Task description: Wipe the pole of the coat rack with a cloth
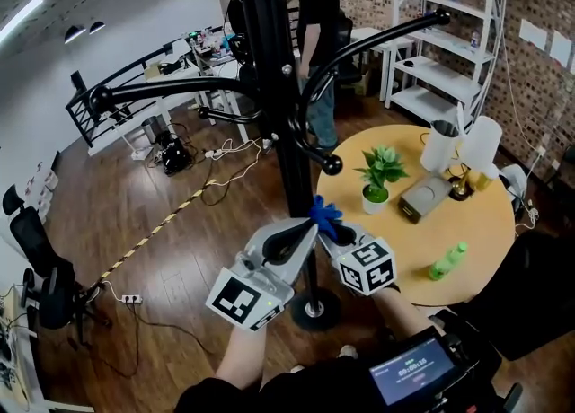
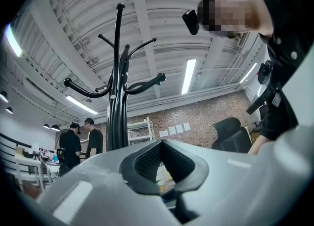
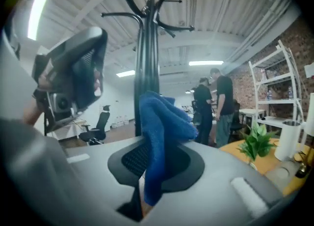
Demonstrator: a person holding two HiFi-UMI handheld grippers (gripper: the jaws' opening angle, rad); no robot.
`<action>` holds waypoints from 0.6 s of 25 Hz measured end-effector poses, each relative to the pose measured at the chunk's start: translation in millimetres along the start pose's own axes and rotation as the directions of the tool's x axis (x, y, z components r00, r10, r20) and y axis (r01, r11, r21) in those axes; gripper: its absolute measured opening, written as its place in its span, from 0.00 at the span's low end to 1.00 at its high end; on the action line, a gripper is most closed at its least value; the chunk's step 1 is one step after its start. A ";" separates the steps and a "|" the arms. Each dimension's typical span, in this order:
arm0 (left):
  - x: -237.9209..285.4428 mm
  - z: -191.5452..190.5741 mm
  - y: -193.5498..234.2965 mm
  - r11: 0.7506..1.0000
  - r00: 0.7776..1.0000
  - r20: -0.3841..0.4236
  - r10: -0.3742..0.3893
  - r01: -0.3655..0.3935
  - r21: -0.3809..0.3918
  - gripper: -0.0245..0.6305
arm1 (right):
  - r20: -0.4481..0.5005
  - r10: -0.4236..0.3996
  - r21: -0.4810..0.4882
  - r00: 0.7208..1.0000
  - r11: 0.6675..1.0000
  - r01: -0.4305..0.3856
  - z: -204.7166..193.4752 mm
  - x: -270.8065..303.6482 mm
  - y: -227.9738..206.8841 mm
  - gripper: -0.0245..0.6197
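Your right tool [image 3: 156,163] was closed tight on the blue cloth [image 3: 164,122], with a thick fold standing up past the jaws. I judge that gave you a soft bunch to press on the metal instead of the hard tips. You held that bunch at the black pole [image 1: 289,164] of the coat rack, low on its length, under the curved hooks [image 1: 162,92] and above the round base [image 1: 314,310]. The head view showed the cloth right at the pole's right side, though I couldn't tell whether it pressed on it. Your left tool [image 1: 301,233] sat just beside the pole on the other side, likely waiting in reserve: its own view showed the pole ahead and to the left, not between its jaws. Those jaws were drawn together with nothing in them. The round counter [image 1: 485,250] with the potted plant [image 1: 377,178] and green bottle [image 1: 446,261] stood near on the right, so a wide sweep might have caught it. By my reading, most of the pole above the cloth was yet to be wiped
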State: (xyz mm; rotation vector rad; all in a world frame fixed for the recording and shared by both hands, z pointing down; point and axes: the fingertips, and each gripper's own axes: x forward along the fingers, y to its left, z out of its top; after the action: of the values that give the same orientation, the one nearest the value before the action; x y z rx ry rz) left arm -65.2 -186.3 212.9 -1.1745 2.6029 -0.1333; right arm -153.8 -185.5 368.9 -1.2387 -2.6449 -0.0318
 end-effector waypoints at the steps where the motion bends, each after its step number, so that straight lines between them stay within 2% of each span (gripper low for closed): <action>1: 1.4 -0.7 -0.4 1.000 1.000 0.000 -0.005 0.005 -0.001 0.04 | -0.037 -0.032 0.010 0.999 0.999 0.033 -7.8 0.1 -7.1 0.12; 4: 4.1 -1.0 -0.1 1.000 1.000 0.006 -0.016 0.016 -0.004 0.04 | -0.111 -0.103 -0.050 0.988 0.994 0.098 -15.5 -4.6 -15.1 0.11; 7: 7.1 -0.8 0.8 1.000 1.000 0.016 -0.027 0.027 -0.006 0.04 | -0.142 -0.204 -0.120 0.969 0.975 0.187 -12.7 -21.9 -31.8 0.12; 12: 5.9 2.3 8.8 1.000 0.999 0.036 -0.026 0.026 0.002 0.04 | -0.062 -0.358 -0.073 0.932 0.933 0.354 11.2 -74.1 -69.5 0.12; 15: 3.0 5.7 13.5 1.000 0.999 0.045 -0.017 0.017 0.006 0.04 | -0.070 -0.384 -0.075 0.921 0.922 0.379 11.9 -78.4 -72.4 0.12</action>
State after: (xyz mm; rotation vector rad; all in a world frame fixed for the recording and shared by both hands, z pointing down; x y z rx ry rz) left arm -75.2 -179.4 204.1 -1.1841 2.5519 -0.1165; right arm -162.5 -290.1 346.4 -0.6980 -2.7845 -0.2226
